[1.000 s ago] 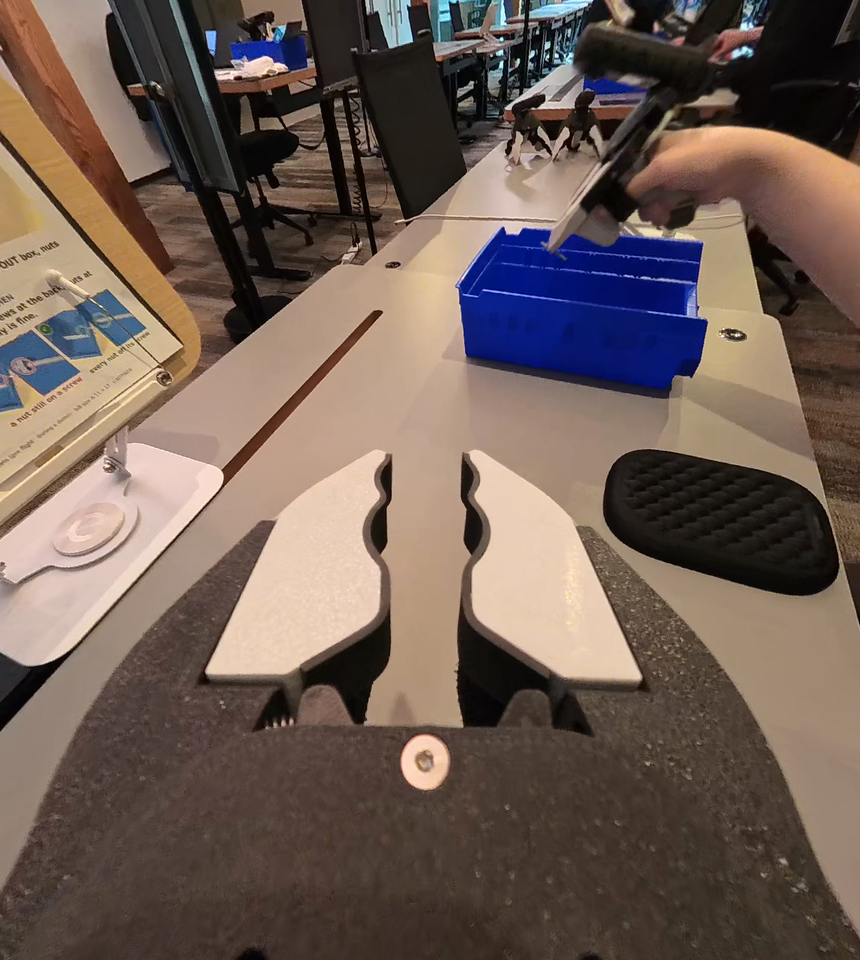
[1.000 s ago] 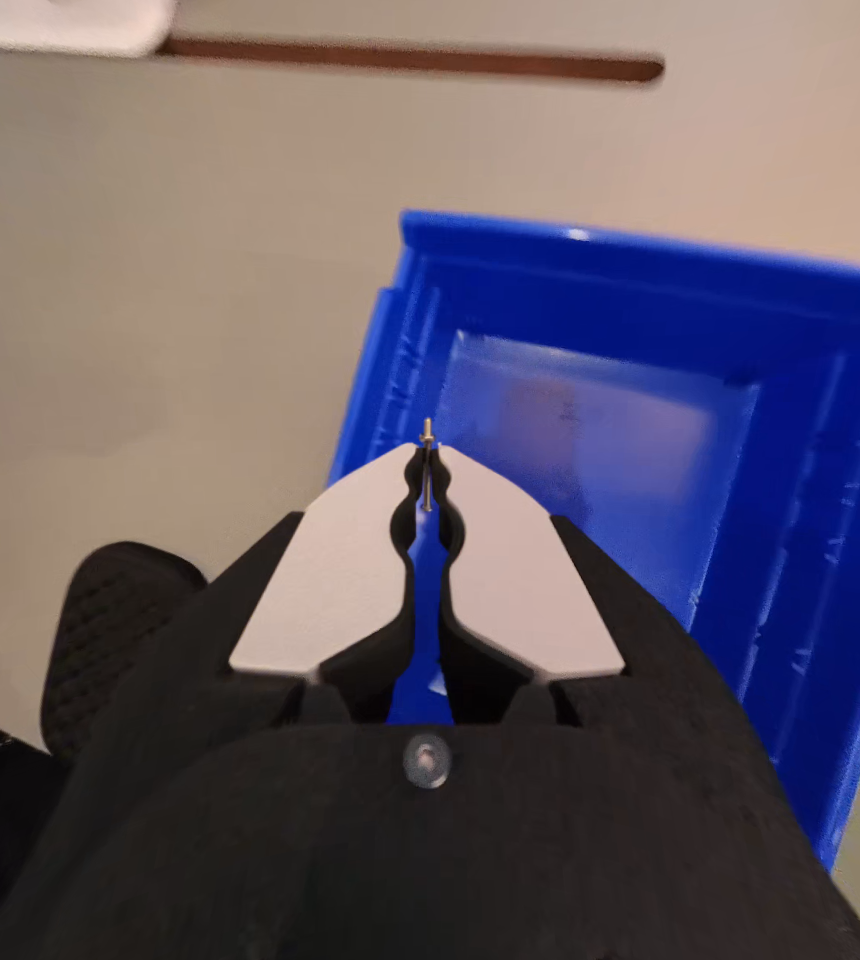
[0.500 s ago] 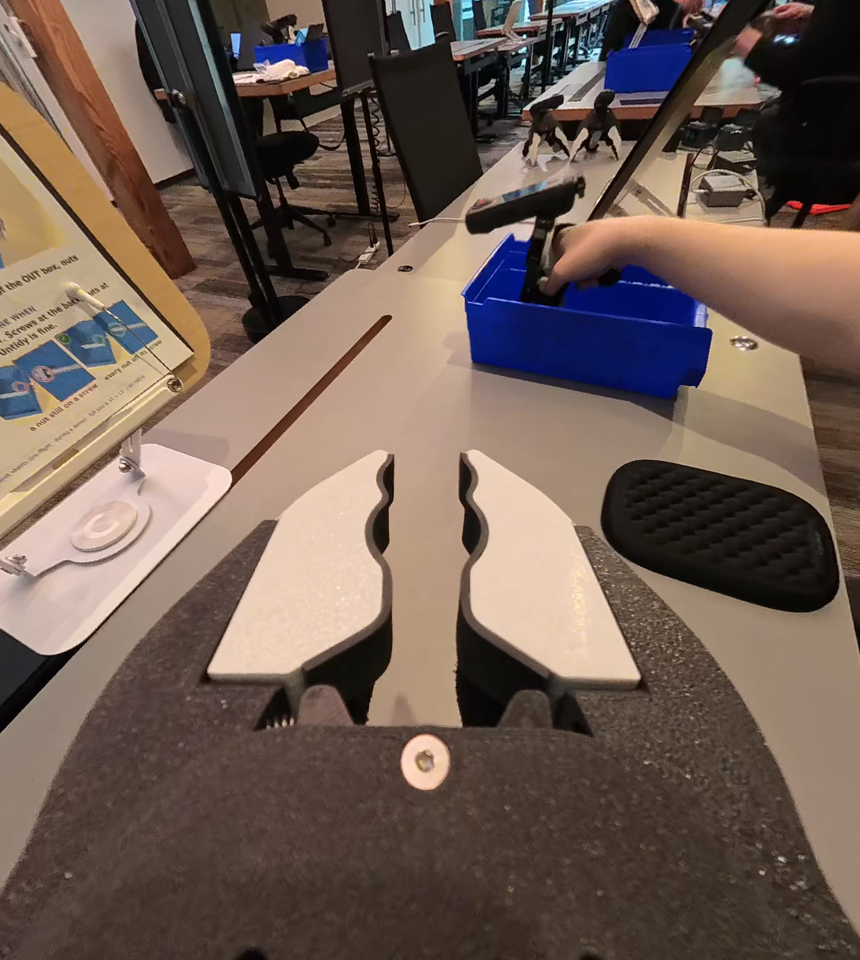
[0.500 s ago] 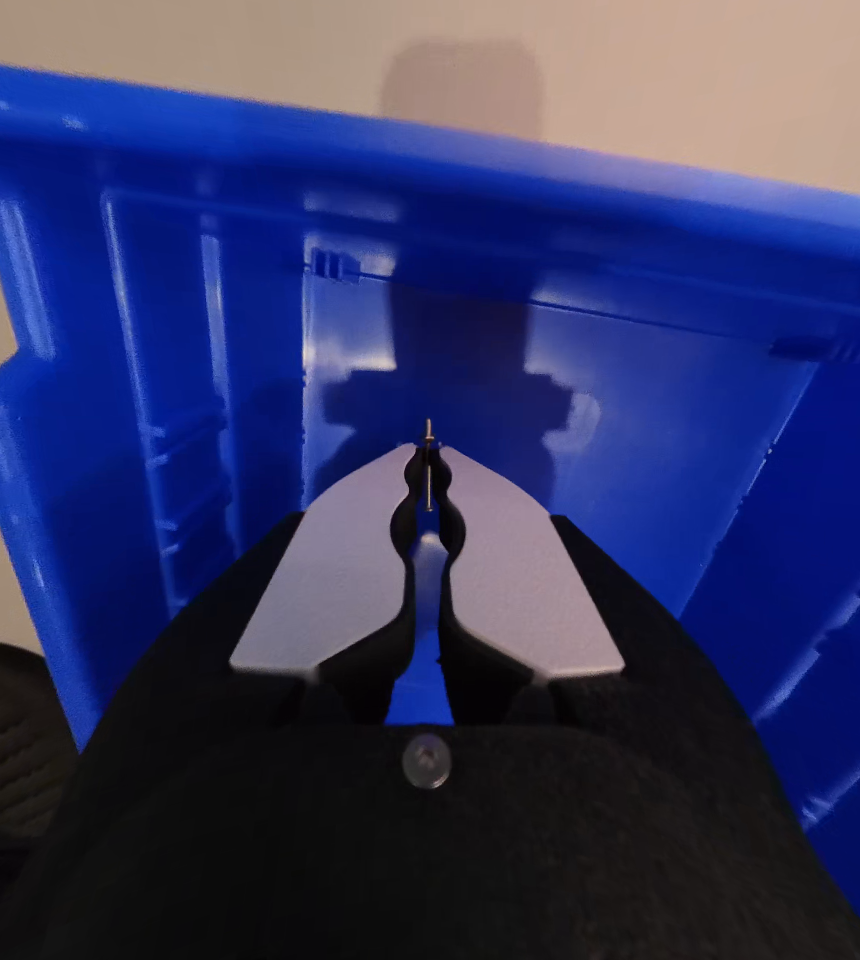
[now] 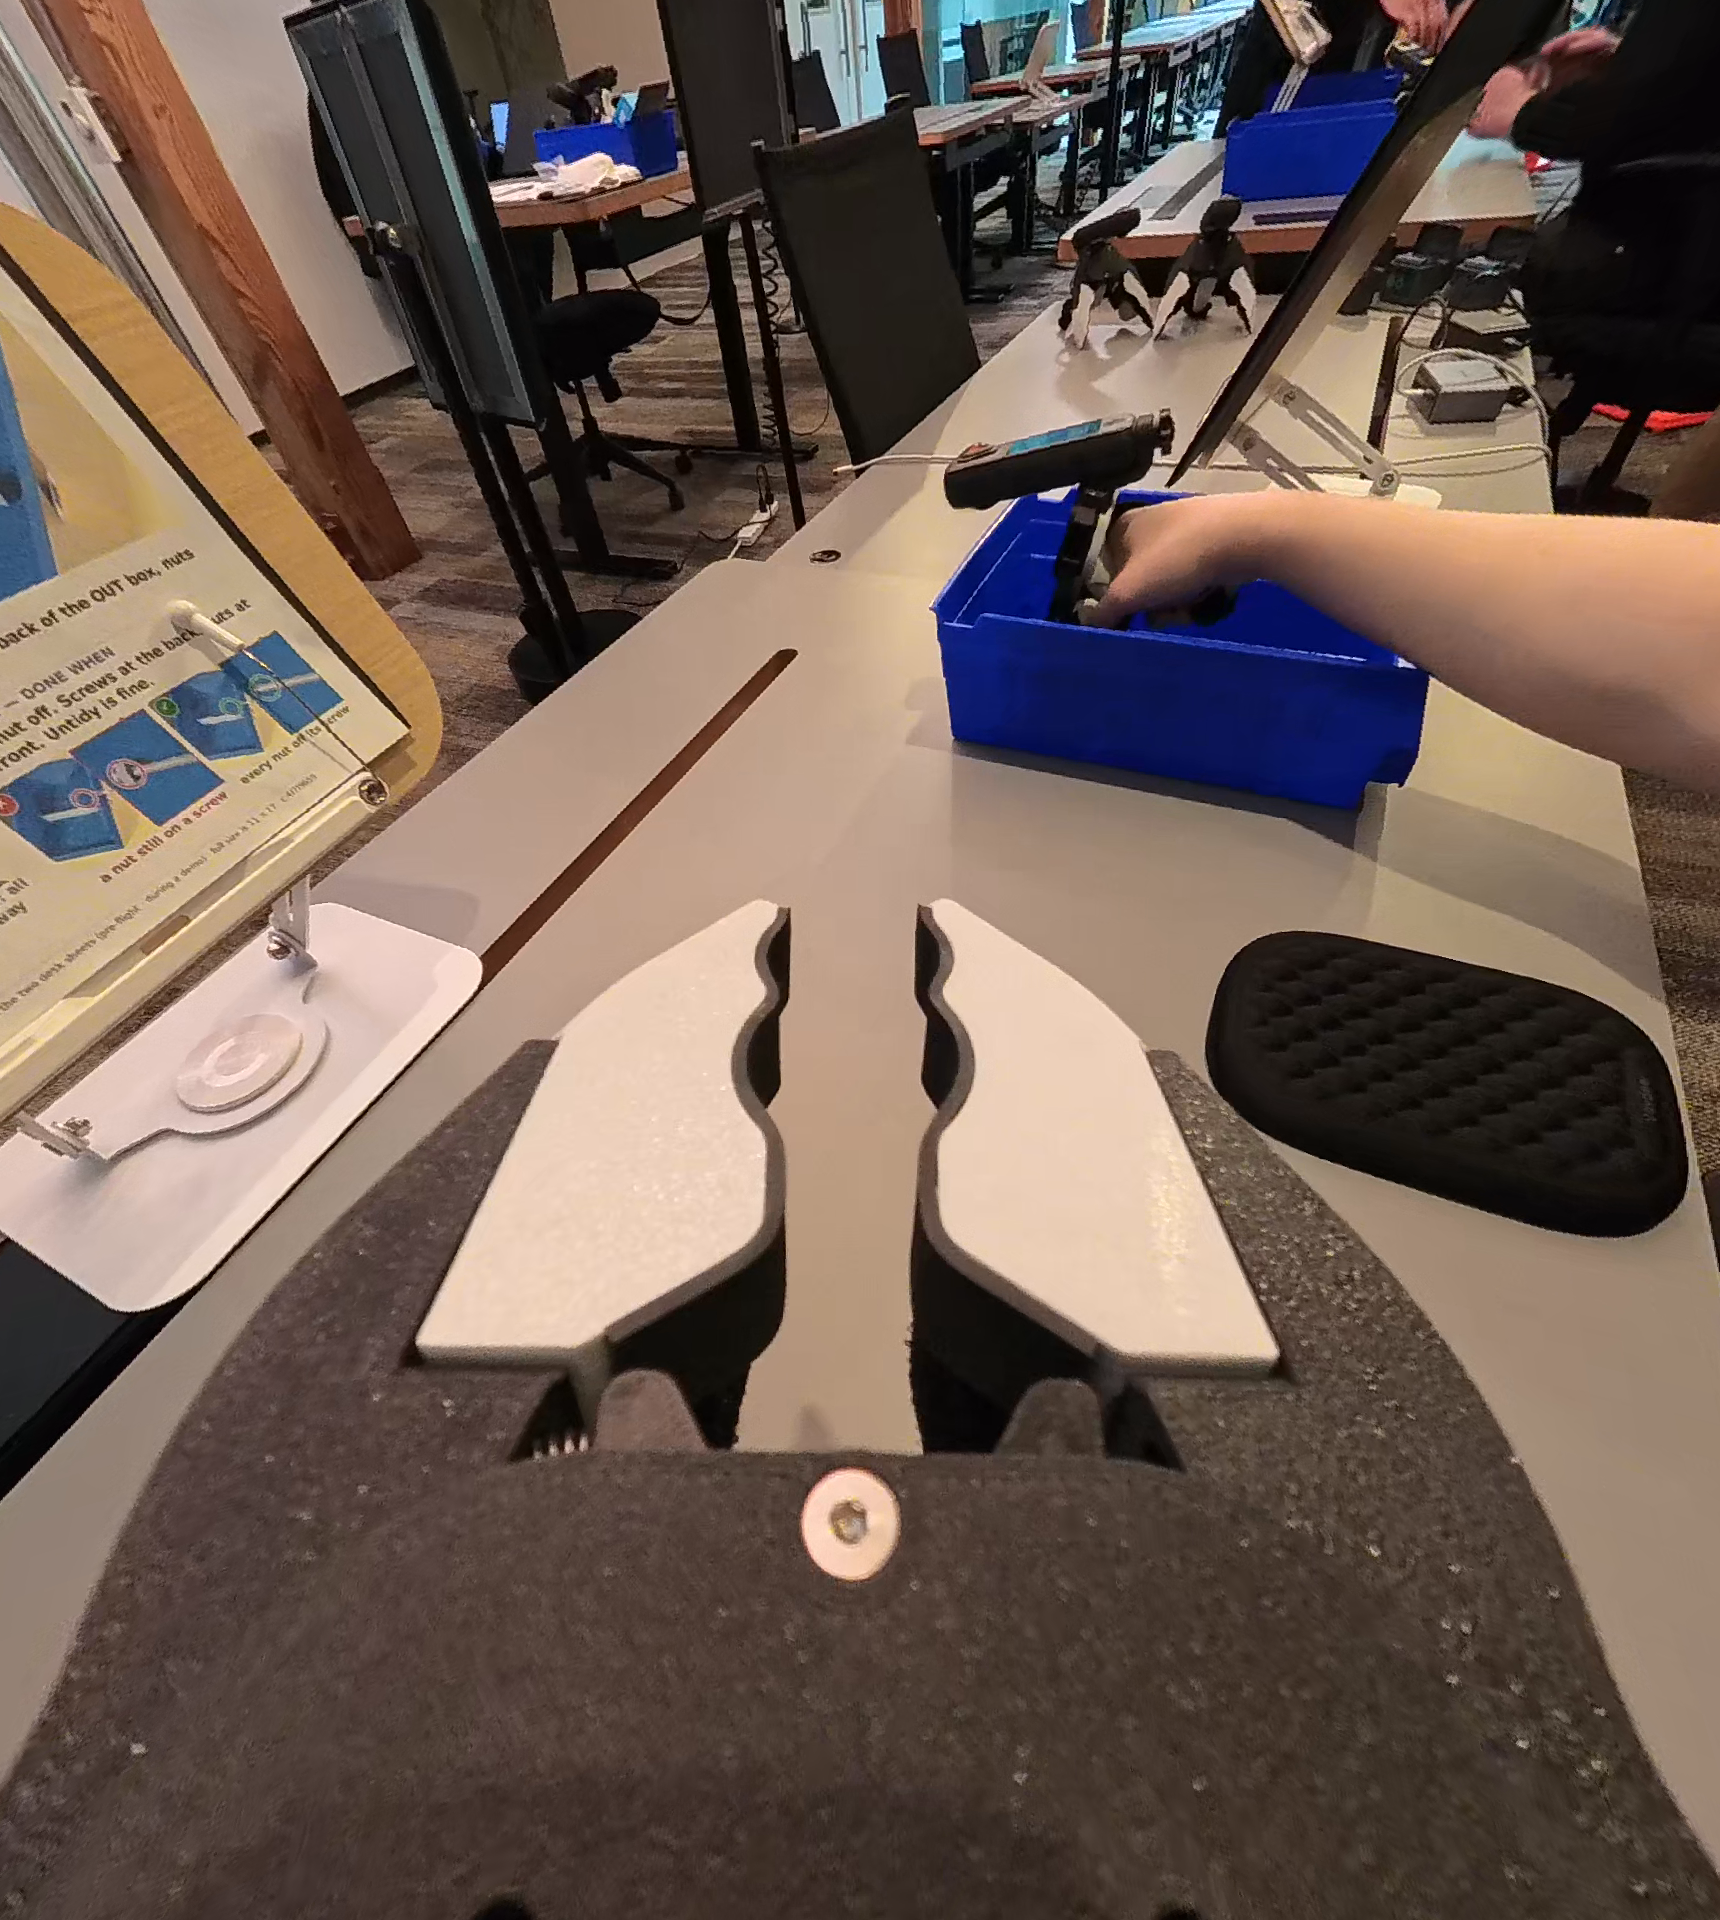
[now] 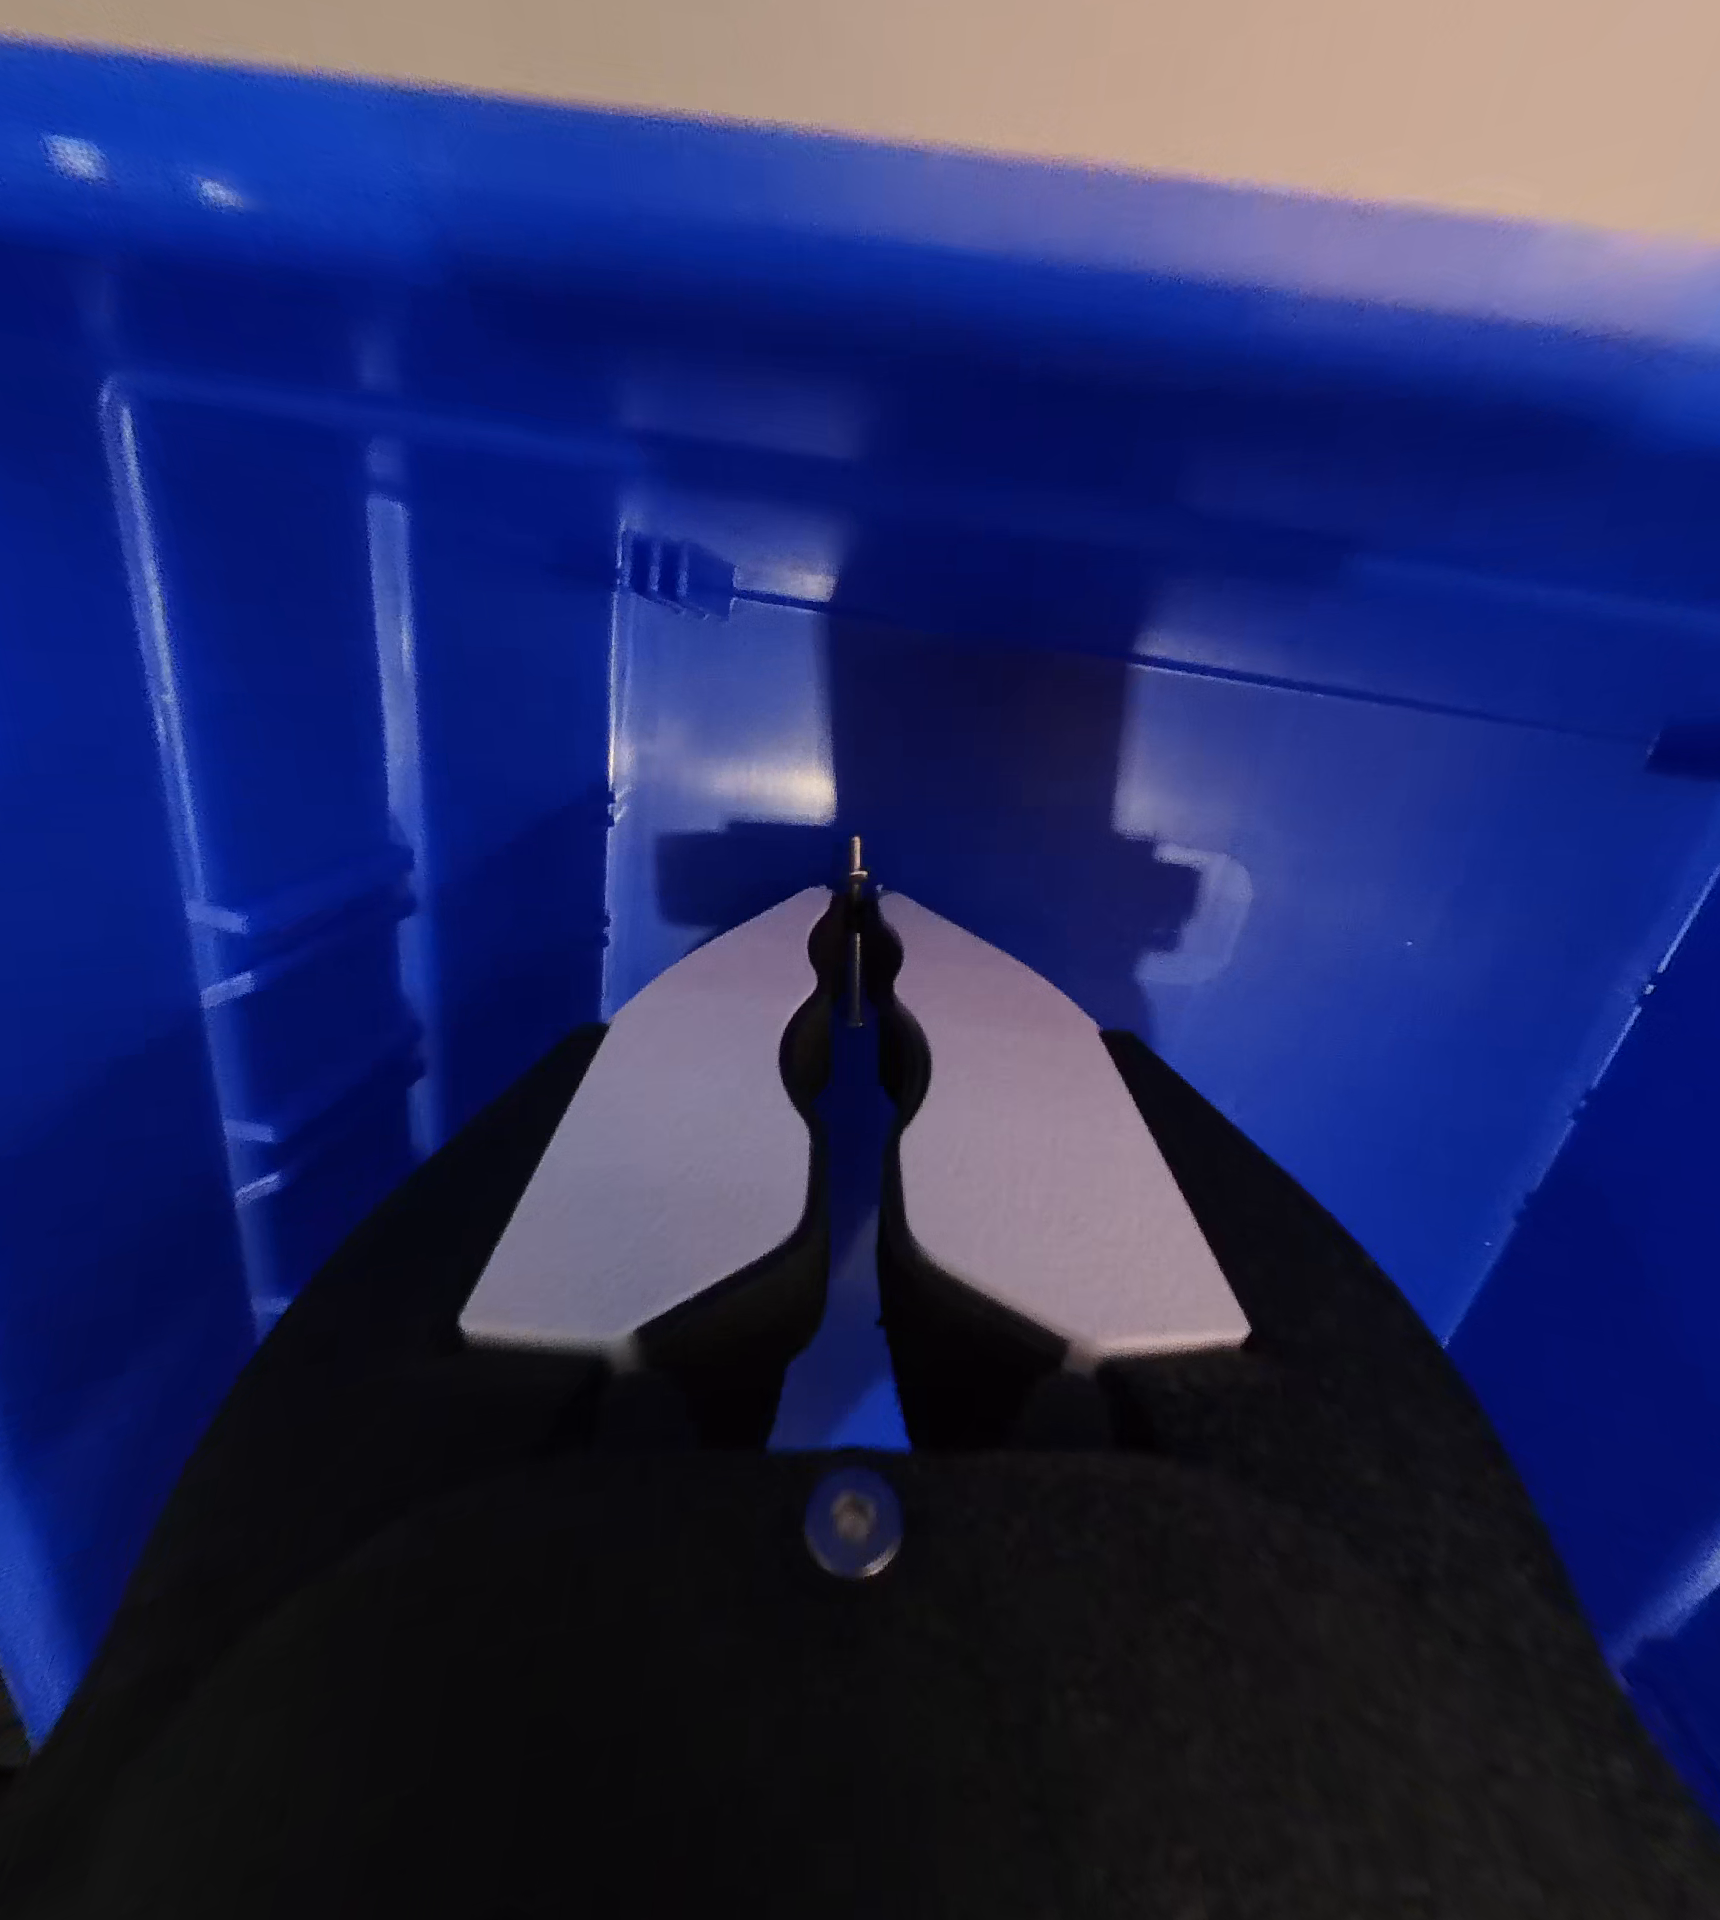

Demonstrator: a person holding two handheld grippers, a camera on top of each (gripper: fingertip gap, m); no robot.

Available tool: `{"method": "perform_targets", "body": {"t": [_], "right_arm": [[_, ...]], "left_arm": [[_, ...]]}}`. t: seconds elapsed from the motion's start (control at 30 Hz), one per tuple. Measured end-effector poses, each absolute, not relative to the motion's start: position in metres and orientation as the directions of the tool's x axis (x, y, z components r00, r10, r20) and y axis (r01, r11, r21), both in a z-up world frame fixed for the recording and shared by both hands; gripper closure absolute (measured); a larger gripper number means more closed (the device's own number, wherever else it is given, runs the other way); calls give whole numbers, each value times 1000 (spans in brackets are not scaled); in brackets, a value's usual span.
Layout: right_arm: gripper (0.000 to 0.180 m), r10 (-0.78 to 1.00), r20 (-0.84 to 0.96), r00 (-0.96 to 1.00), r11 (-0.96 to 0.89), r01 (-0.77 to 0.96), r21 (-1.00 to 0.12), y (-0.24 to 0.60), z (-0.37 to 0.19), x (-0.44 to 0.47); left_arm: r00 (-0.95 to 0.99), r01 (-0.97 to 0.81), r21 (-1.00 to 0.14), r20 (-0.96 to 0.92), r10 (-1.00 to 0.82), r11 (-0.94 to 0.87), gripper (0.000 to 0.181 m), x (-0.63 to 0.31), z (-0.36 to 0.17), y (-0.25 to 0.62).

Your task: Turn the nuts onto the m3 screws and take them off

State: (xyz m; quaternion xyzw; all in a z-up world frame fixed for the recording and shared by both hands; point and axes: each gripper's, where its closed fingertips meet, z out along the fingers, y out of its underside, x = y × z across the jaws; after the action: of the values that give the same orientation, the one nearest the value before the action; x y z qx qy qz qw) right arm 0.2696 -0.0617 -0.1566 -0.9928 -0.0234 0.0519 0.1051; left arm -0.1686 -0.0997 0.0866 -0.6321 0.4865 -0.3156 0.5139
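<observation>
A blue plastic bin [image 5: 1178, 696] stands on the grey table [image 5: 814, 790] at the far right. My right gripper [image 6: 854, 896] points down inside the bin [image 6: 1355, 935], close above its floor. It is shut on a small thin screw [image 6: 854, 935] that sticks out past the fingertips; a tiny collar on the screw at the tips may be a nut. In the left wrist view a hand holds that gripper [image 5: 1079, 577] low in the bin. My left gripper [image 5: 851, 925] is open and empty, low over the table's near part.
A black padded rest [image 5: 1448, 1081] lies right of my left gripper. An instruction board on a white stand [image 5: 212, 1101] is at the left edge. A dark slot [image 5: 648, 800] runs along the table. Chairs, desks and other grippers [image 5: 1157, 291] are farther back. There is about 50 cm between the tips of the two grippers.
My right gripper has come from above the bin's edge down deep into the bin, still holding the screw. My left gripper has stayed open in about the same place.
</observation>
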Motion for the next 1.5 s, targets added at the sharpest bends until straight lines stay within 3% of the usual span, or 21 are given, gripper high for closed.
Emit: {"method": "perform_targets", "body": {"t": [0.2, 0.3, 0.47, 0.6, 0.73, 1.07, 1.5], "right_arm": [[169, 87, -70, 994, -971, 69, -229, -63, -156, 270], [170, 106, -73, 992, -954, 81, -290, -61, -144, 268], [173, 34, 45, 998, -839, 53, -541, -59, -69, 286], [165, -128, 199, 972, -609, 81, -789, -65, 24, 289], [158, -224, 283, 933, -360, 190, -913, -75, 95, 252], [144, -231, 237, 944, -32, 236, -971, -61, 138, 120], [140, -127, 271, 954, -8, 273, -962, 3, 117, 22]], "left_arm": [[331, -280, -960, -106, -938, 10, 159, -172, 91, -104], [331, -264, -964, -111, -937, 21, 159, -175, 98, -108], [350, -239, -970, -129, -928, 45, 158, -181, 111, -112], [424, -230, -972, -134, -896, 36, 158, -189, 116, -102], [485, -206, -978, -86, -870, -18, 158, -193, 113, -88], [577, -261, -960, -75, -813, -97, 157, -191, 70, -48], [675, -270, -960, -129, -726, -81, 156, -215, 67, -21]]}}
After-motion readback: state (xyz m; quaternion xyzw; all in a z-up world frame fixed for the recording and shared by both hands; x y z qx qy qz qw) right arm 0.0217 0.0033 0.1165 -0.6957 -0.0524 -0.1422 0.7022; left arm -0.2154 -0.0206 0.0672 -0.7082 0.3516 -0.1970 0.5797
